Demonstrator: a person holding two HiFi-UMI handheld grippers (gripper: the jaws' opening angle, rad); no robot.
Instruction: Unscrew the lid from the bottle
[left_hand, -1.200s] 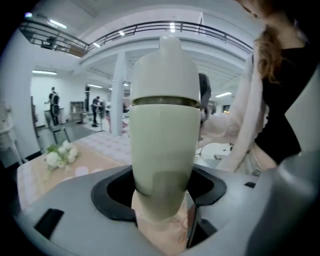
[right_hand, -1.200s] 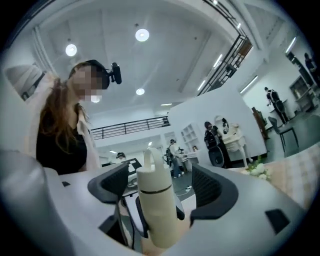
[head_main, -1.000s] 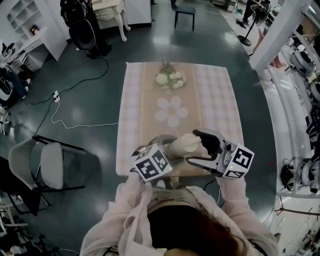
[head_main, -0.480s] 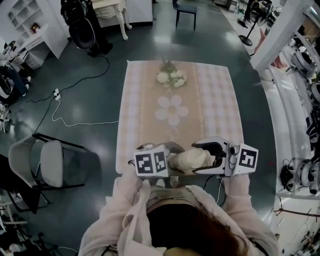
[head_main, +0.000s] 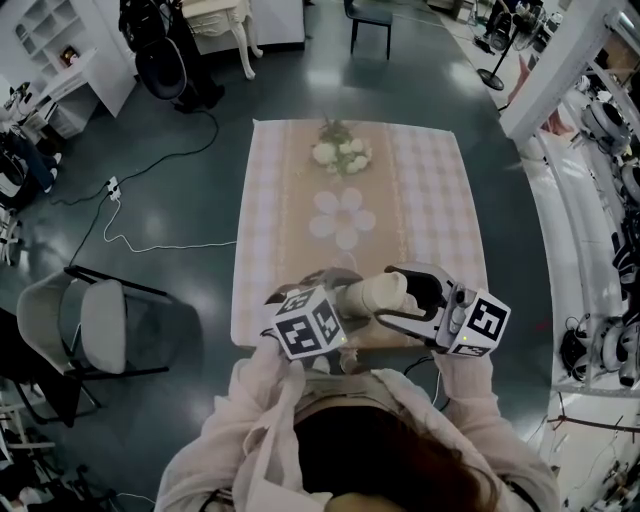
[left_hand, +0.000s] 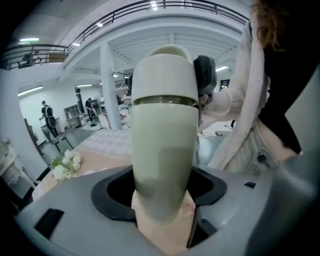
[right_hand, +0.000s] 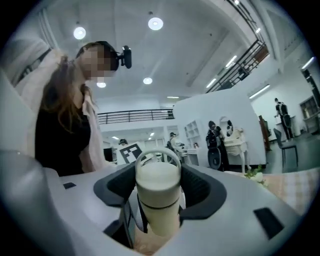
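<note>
Left gripper (left_hand: 162, 196) clamps the bottle (left_hand: 165, 145) body as anchor while right gripper (right_hand: 159, 189), jaws just closed in, pinches the lid (right_hand: 158, 179) end-on to twist it off.

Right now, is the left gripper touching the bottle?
Touching. The left gripper view shows the left gripper clamped on both sides of the bottle, low on its body.

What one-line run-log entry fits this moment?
left gripper: shut on bottle | right gripper: fingers just been closing, now gripping lid | lid: seated on bottle, not yet off
</note>
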